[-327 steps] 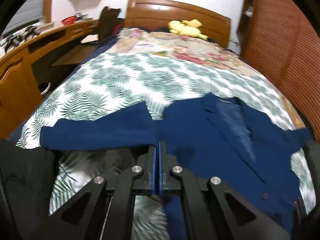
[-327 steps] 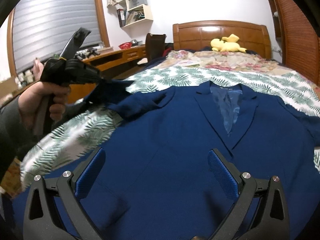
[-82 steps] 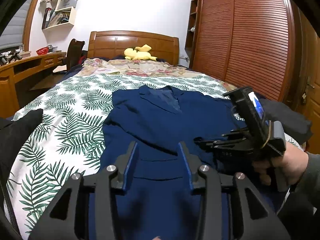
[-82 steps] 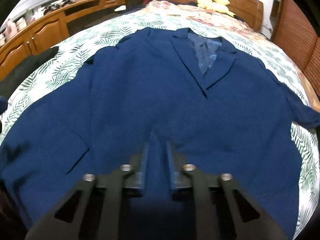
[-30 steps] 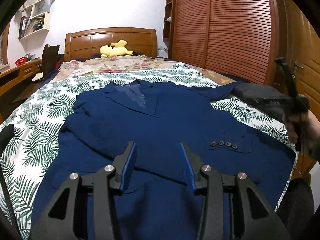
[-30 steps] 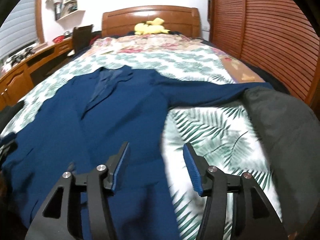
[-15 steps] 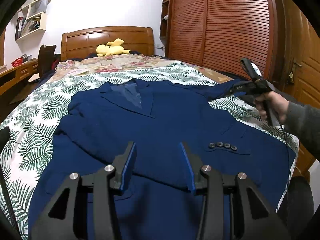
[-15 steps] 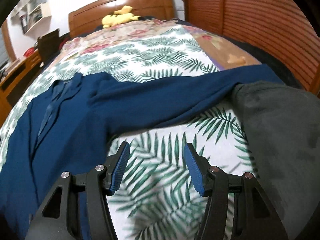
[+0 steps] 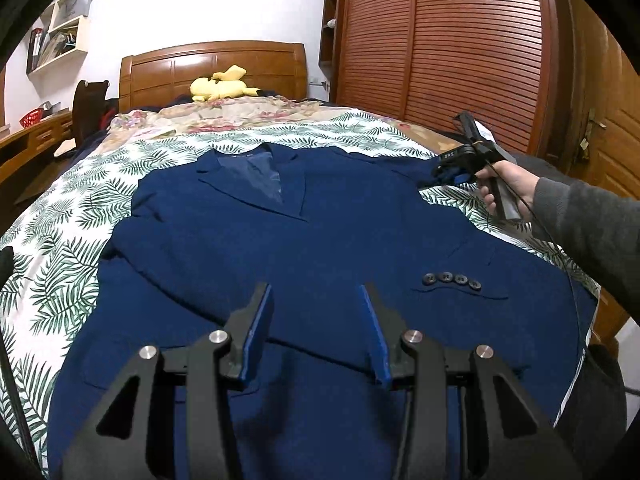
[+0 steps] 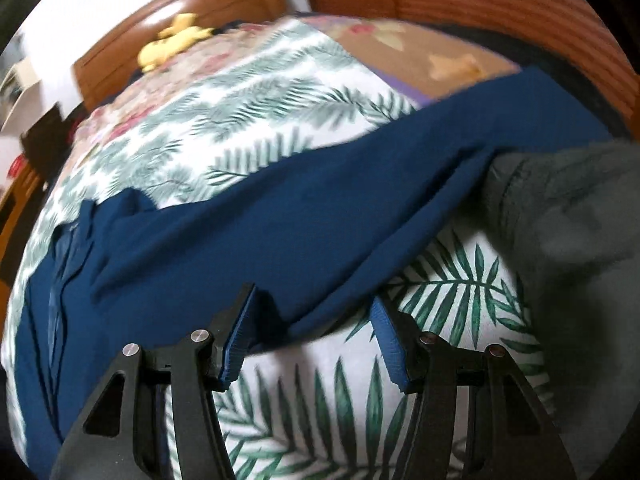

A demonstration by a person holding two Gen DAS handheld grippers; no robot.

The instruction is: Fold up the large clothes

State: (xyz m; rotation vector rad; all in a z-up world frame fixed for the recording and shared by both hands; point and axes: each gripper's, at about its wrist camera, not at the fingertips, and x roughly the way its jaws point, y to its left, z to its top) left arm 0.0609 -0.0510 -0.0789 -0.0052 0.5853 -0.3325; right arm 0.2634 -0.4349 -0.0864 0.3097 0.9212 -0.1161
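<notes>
A navy blue woven suit jacket [image 9: 320,240] is spread front-up across a bed covered by a white sheet printed with green palm leaves [image 9: 72,264]. One sleeve [image 10: 360,184] is stretched sideways towards a grey garment [image 10: 568,240]. The left gripper [image 9: 316,320] is held wide apart above the jacket's lower front, holding nothing. The right gripper [image 10: 312,332] is likewise spread, with the sleeve's edge lying between its blue pads [image 10: 236,344].

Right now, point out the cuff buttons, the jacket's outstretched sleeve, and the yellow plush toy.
cuff buttons [image 9: 452,279]: left wrist view, middle of the row of four.
sleeve [image 10: 360,196]: right wrist view, mid-length of the blue cloth.
plush toy [image 9: 222,85]: left wrist view, its body by the headboard.
</notes>
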